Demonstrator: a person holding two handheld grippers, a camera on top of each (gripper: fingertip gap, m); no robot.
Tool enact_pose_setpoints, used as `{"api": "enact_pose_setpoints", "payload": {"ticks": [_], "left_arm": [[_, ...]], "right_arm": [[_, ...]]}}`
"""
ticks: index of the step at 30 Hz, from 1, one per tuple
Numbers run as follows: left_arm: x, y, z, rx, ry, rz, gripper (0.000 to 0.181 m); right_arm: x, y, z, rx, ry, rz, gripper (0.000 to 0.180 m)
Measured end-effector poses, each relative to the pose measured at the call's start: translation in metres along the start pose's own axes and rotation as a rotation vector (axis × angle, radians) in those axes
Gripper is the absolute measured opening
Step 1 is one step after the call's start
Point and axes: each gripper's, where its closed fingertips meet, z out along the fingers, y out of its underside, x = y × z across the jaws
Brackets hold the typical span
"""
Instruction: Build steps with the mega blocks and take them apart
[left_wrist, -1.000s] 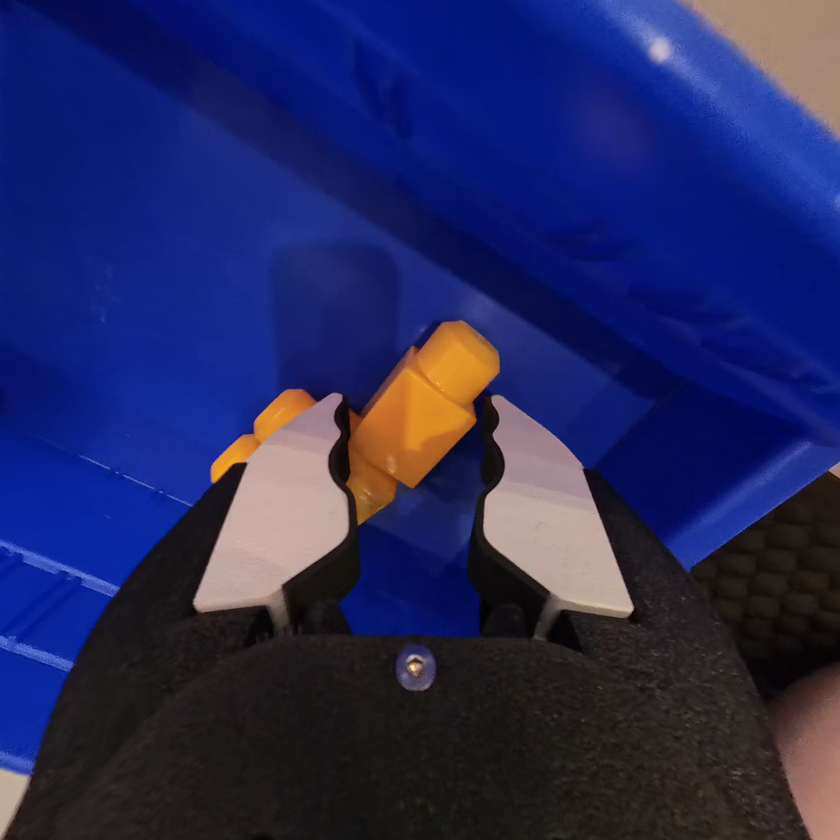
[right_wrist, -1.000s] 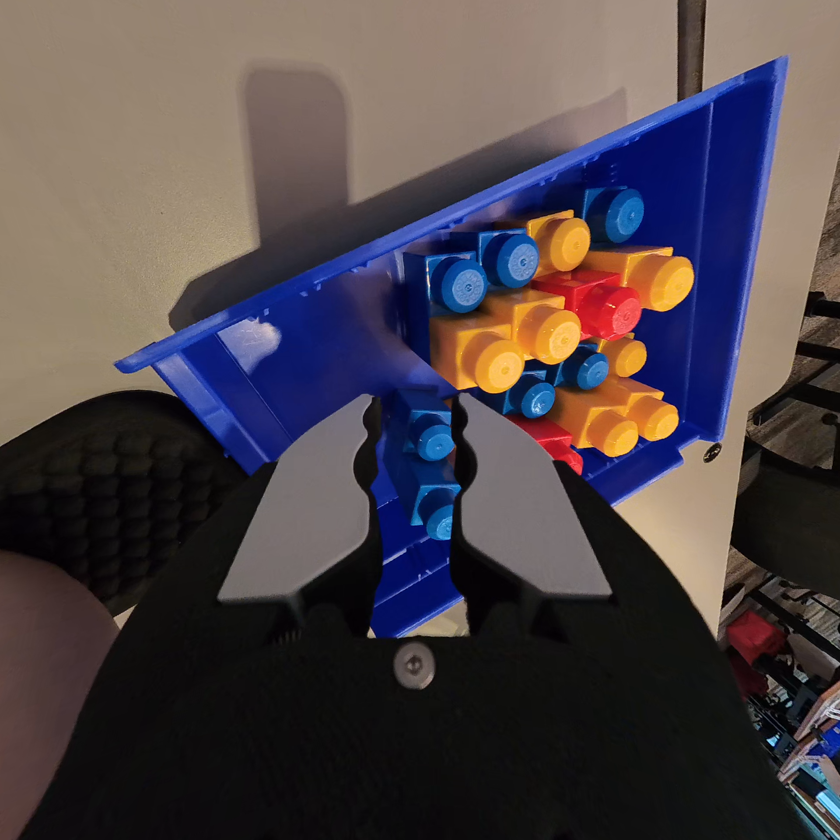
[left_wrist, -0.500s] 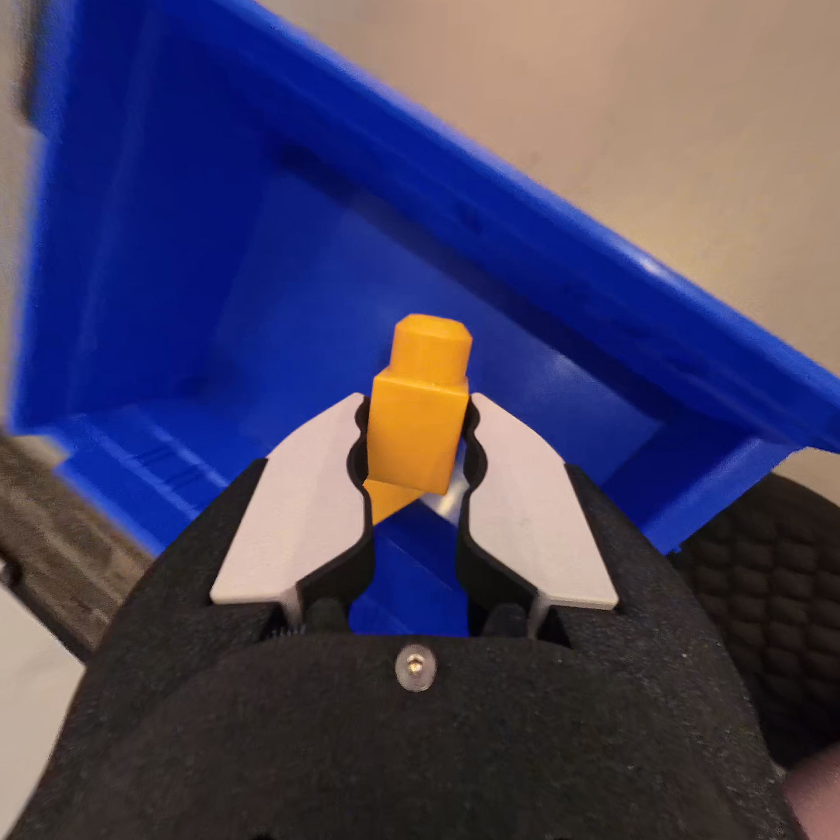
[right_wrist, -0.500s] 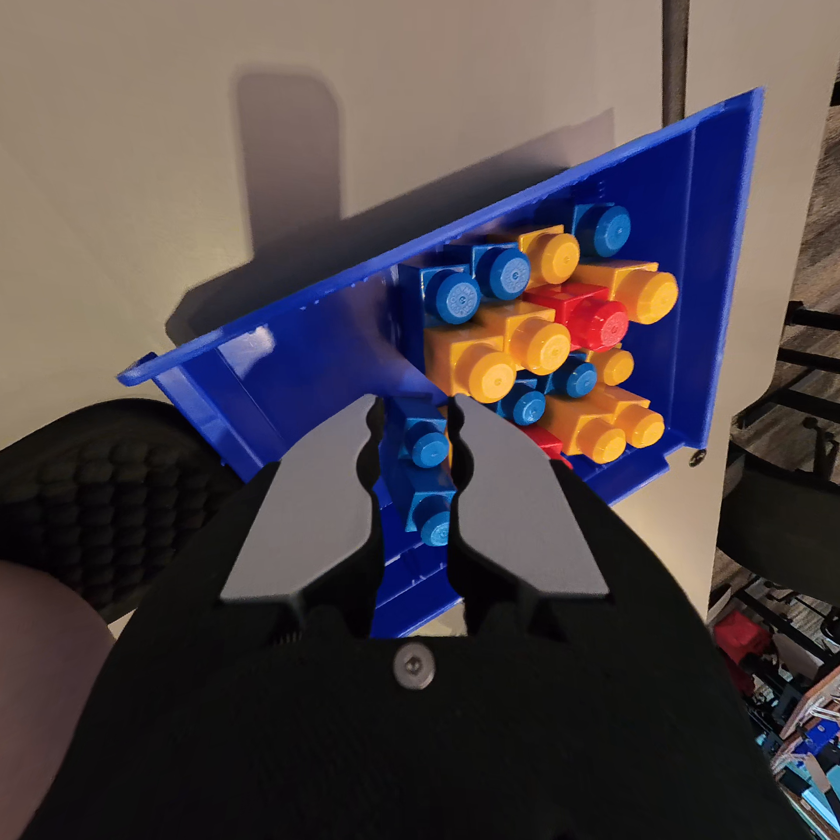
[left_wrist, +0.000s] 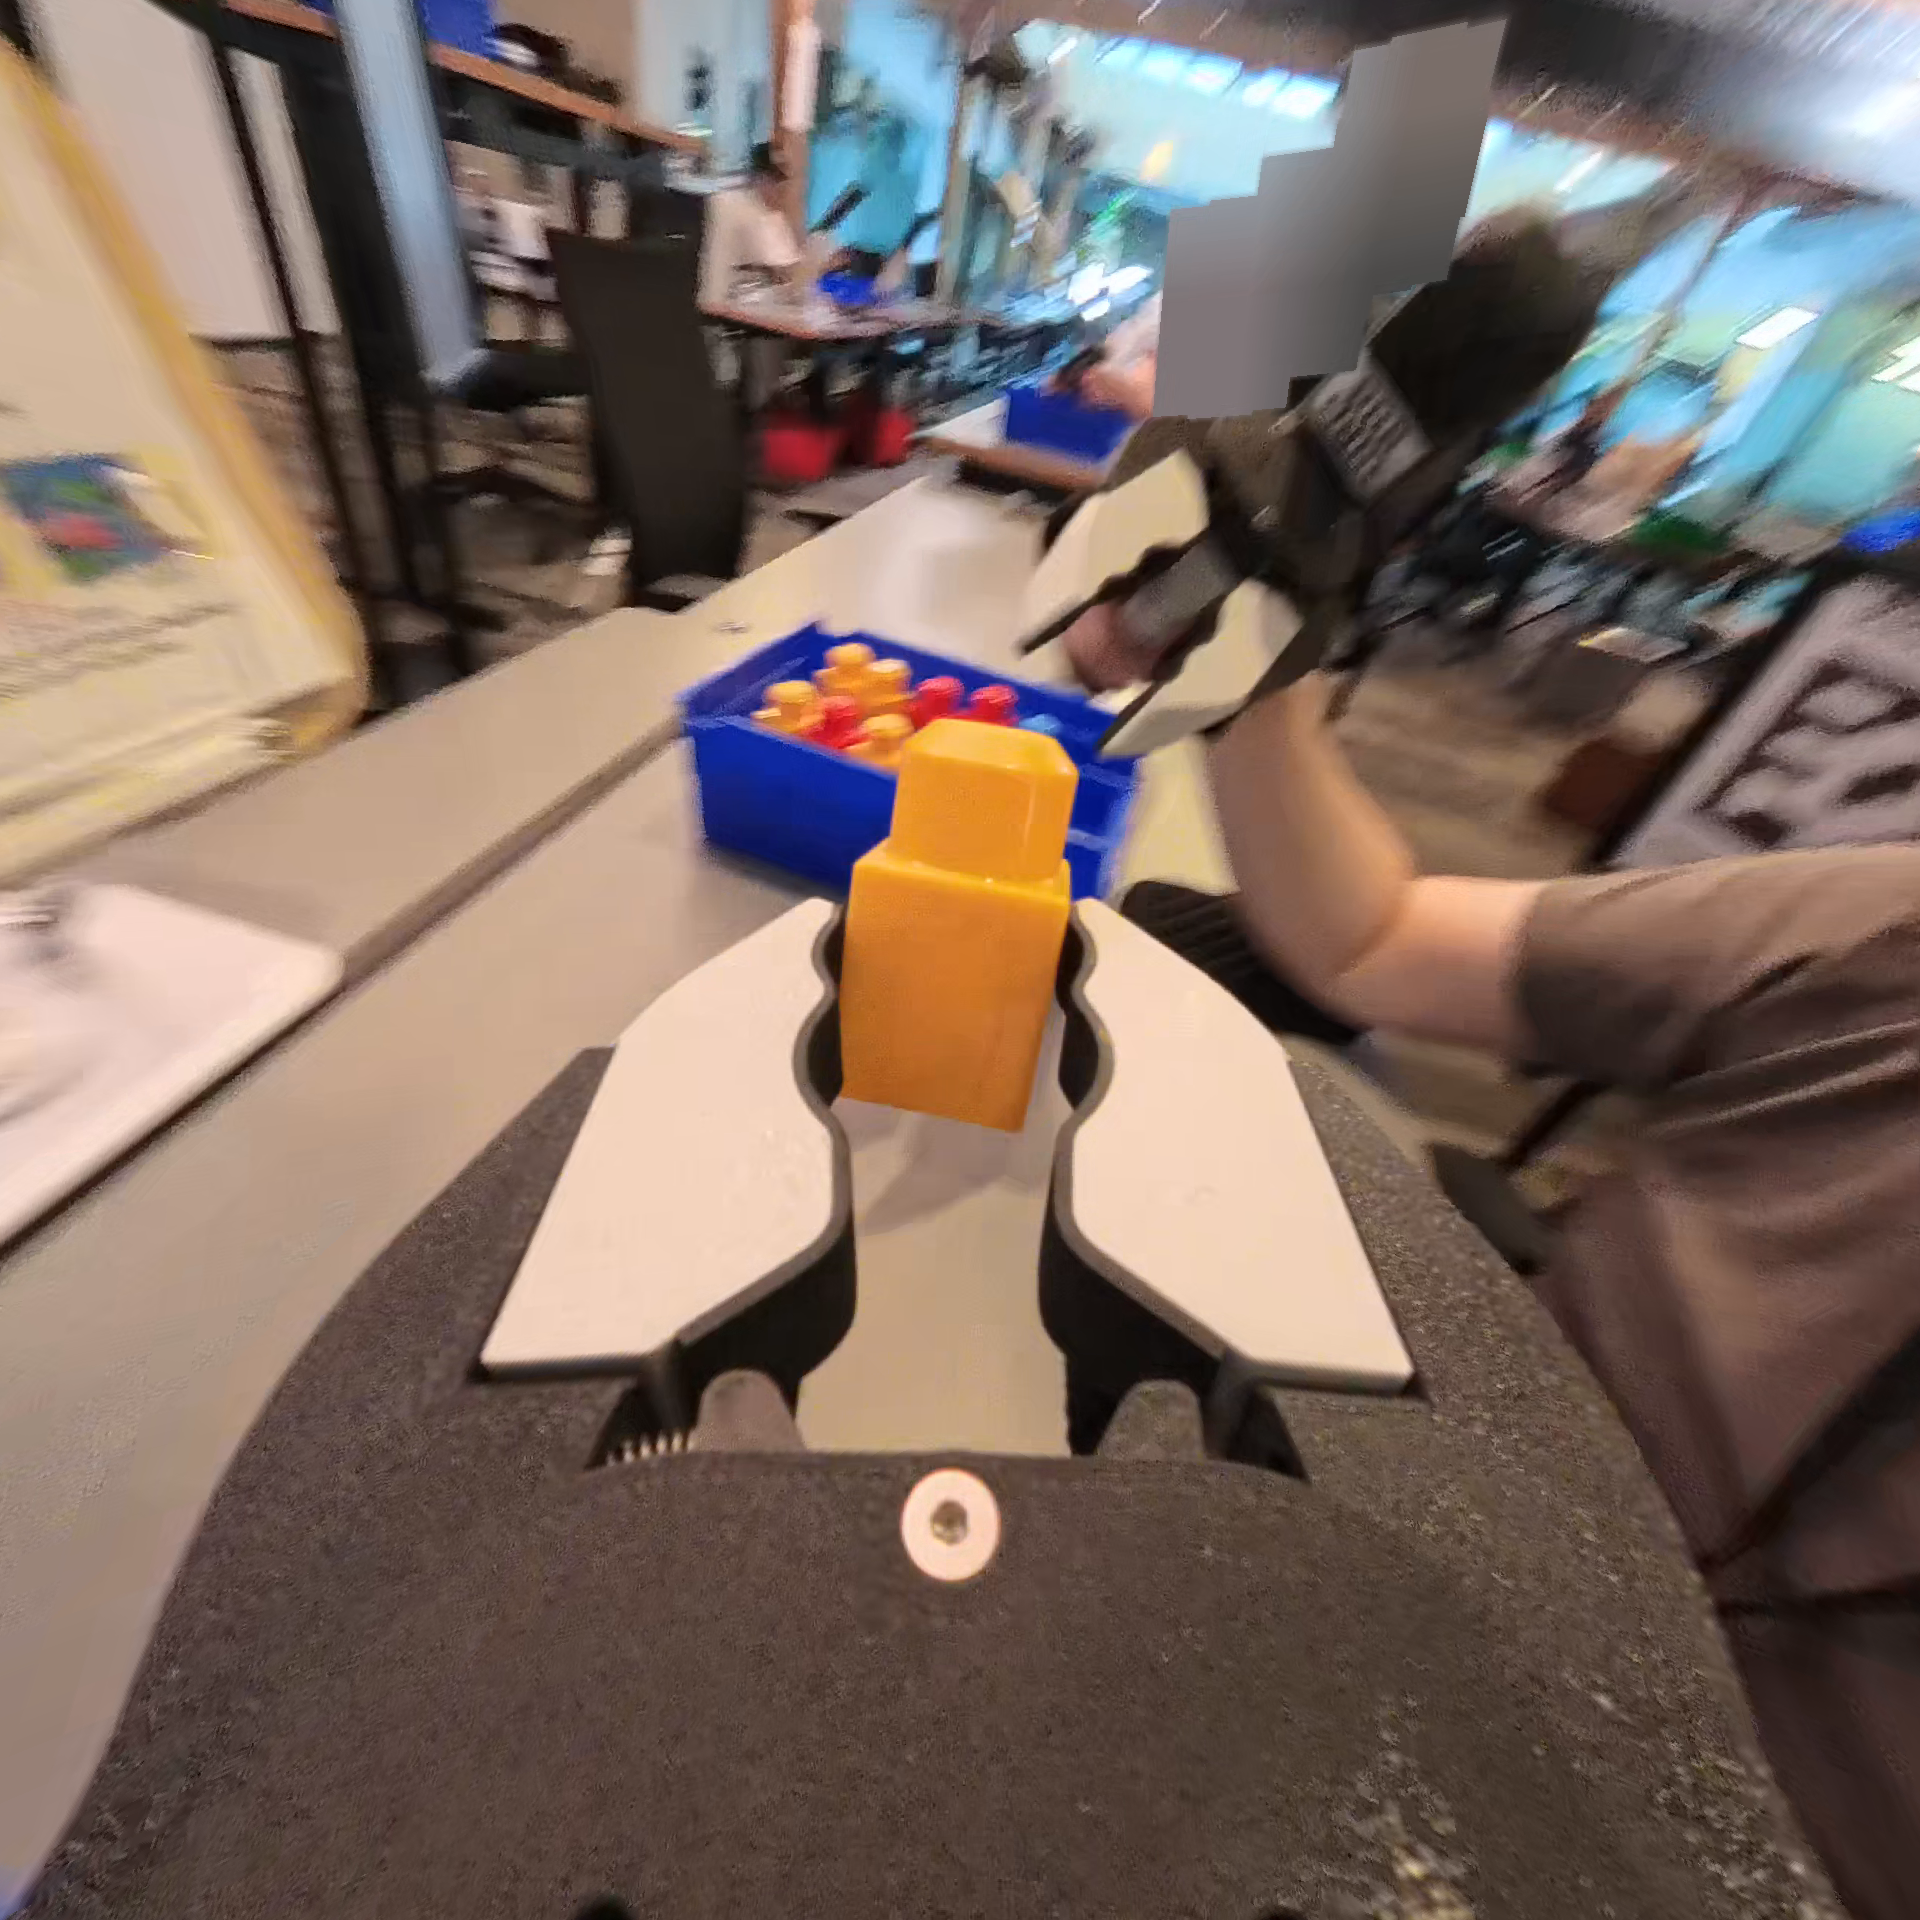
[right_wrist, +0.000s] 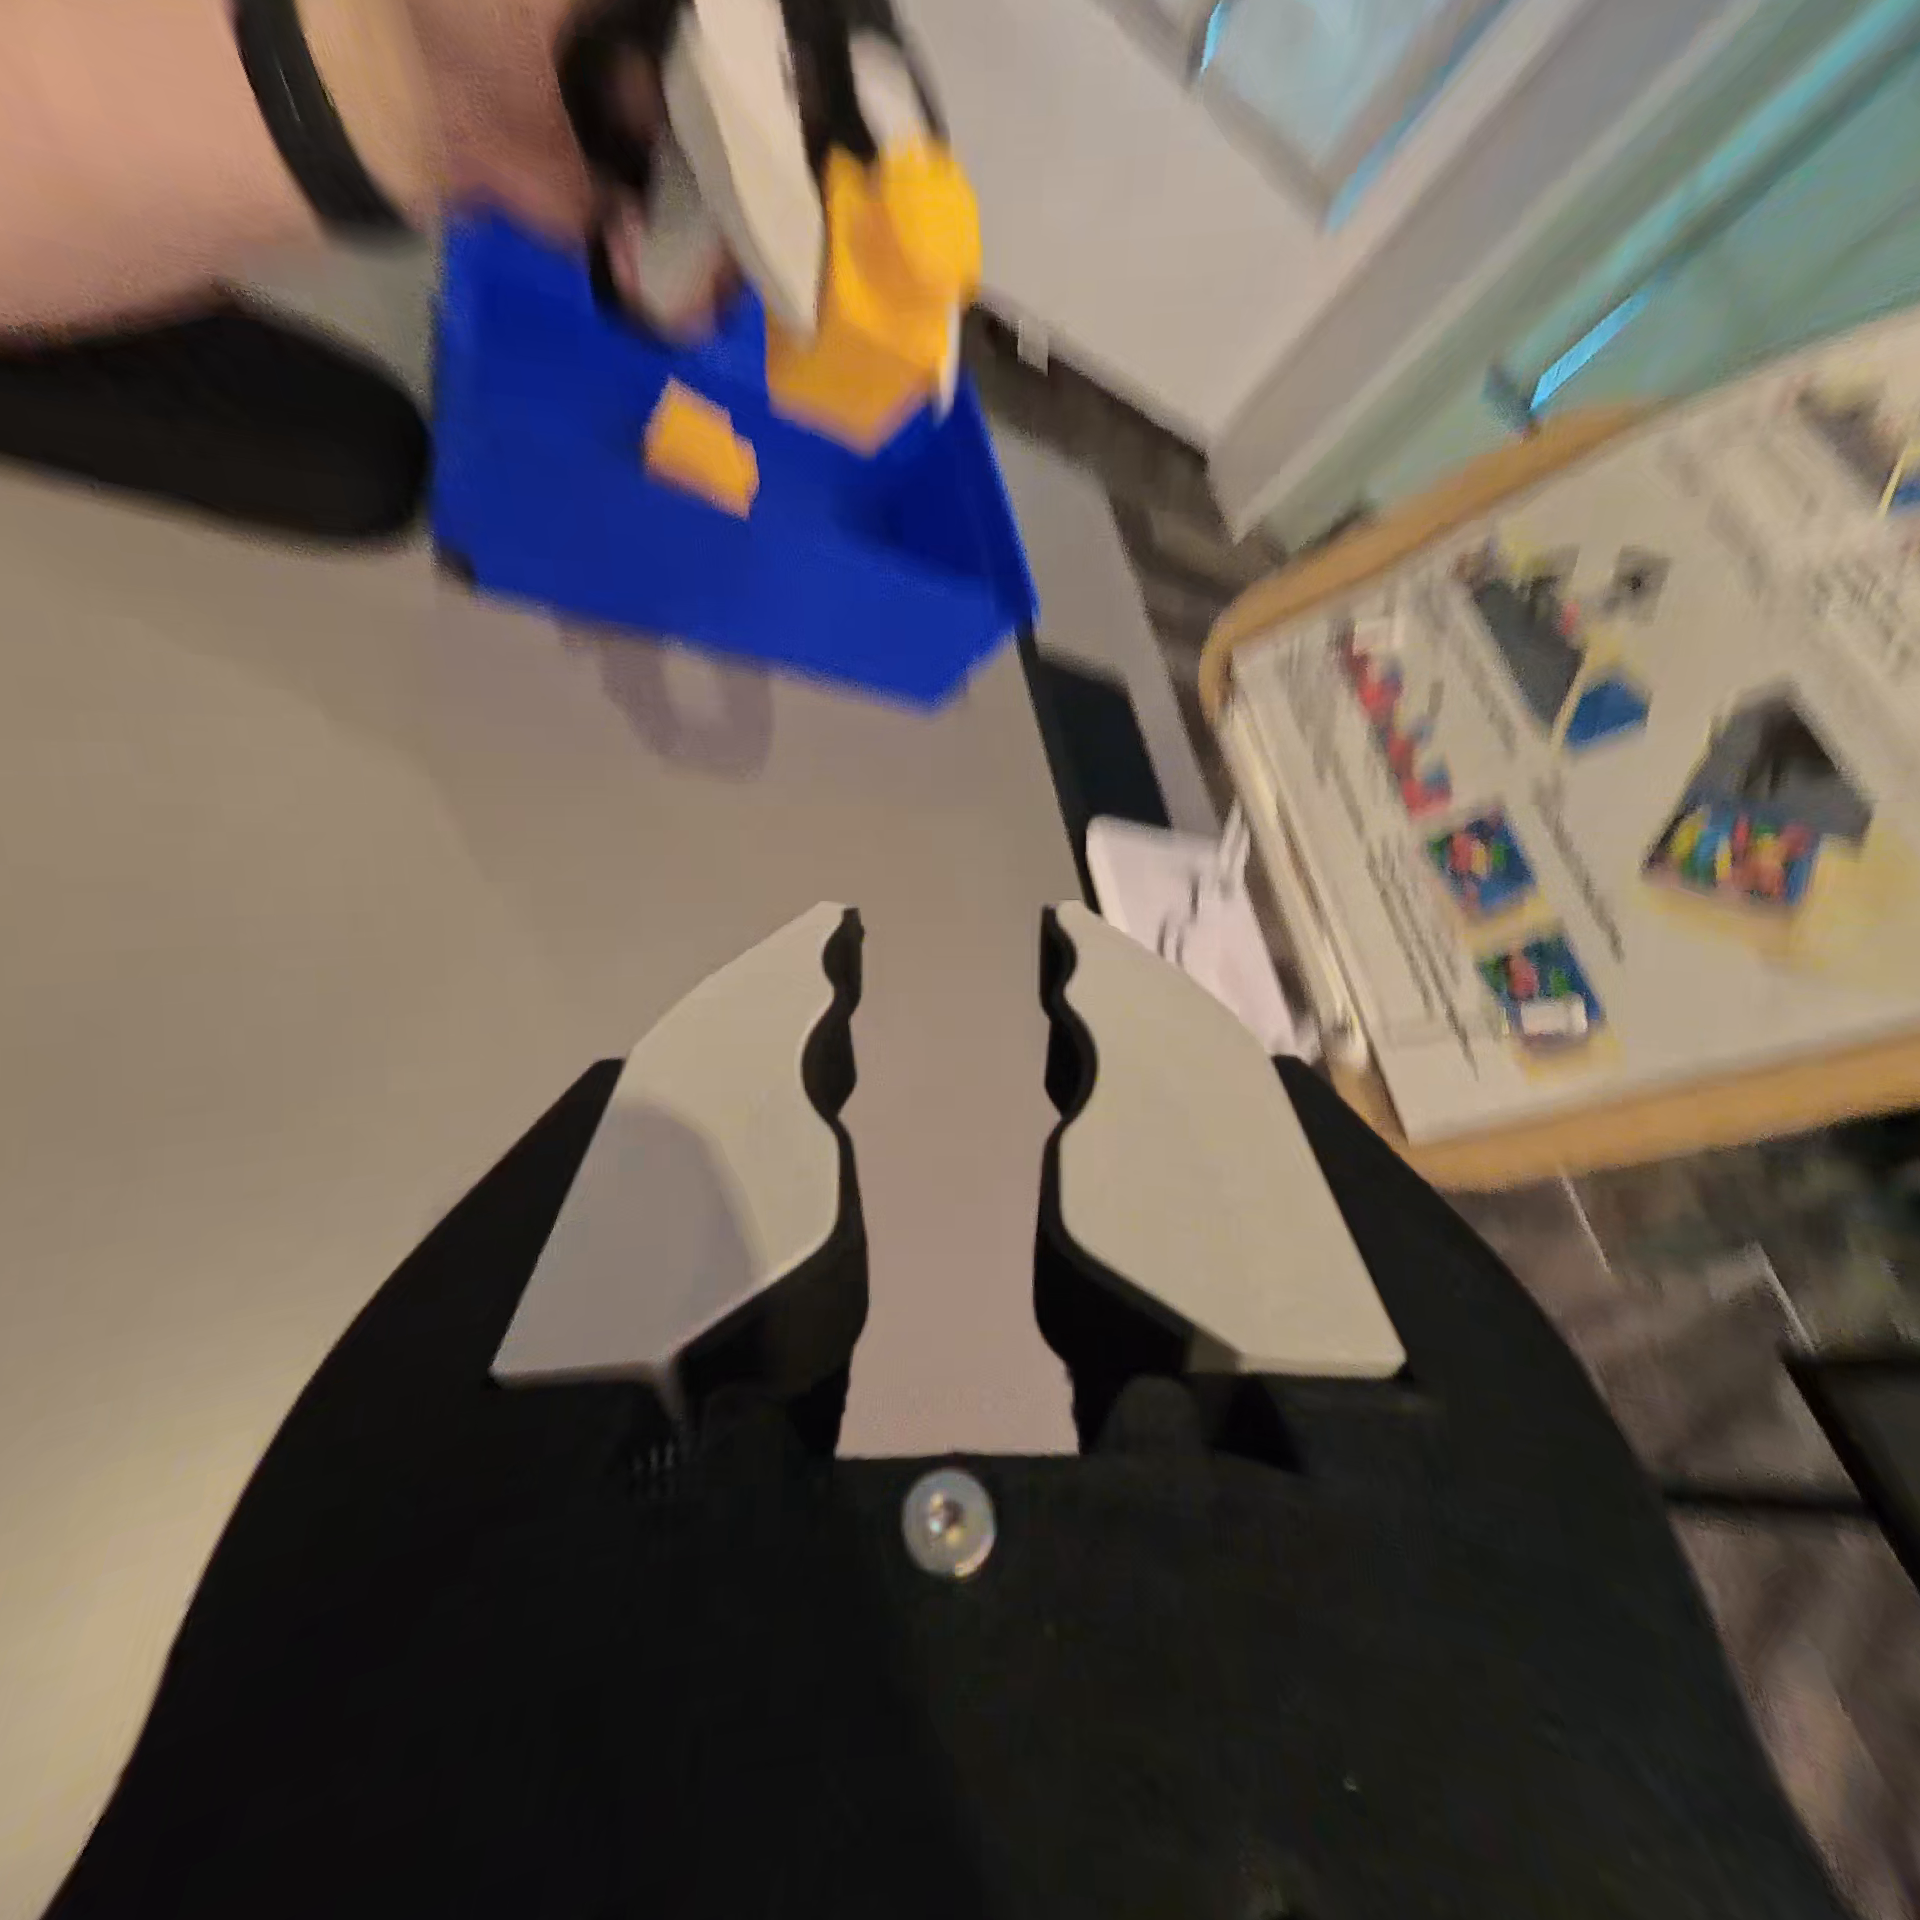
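Left tool (left_wrist: 951, 914) clamping orange block (left_wrist: 956, 935), right tool (right_wrist: 948, 920) parted, empty, full bin (left_wrist: 790, 800) only in left view, blurred.

1. My left wrist view sits low, looking level along the bench (left_wrist: 436, 1091) towards the blue bin (left_wrist: 821, 805).
2. My right wrist view looks steeply down at the bench (right_wrist: 312, 883).
3. Both share a blue bin (right_wrist: 727, 540) and the bench.
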Motion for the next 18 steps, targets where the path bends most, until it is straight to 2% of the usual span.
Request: {"api": "enact_pose_setpoints", "payload": {"ticks": [2,4,5,10,18], "left_arm": [[0.013,0.001,0.015,0.026,0.127,-0.124,0.039],[0.020,0.004,0.027,0.050,0.197,-0.208,0.038],[0.023,0.005,0.032,0.066,0.229,-0.244,0.039],[0.037,0.015,0.057,0.064,0.357,-0.389,0.039],[0.042,0.023,0.061,0.014,0.377,-0.353,0.037]], "right_arm": [[-0.010,-0.020,0.016,0.123,0.011,-0.039,0.038],[-0.019,-0.029,0.030,0.190,0.049,-0.109,0.056],[-0.025,-0.033,0.035,0.218,0.063,-0.152,0.057],[-0.032,-0.043,0.052,0.252,0.287,-0.378,0.069],[-0.037,-0.042,0.056,0.226,0.315,-0.443,0.063]]}}
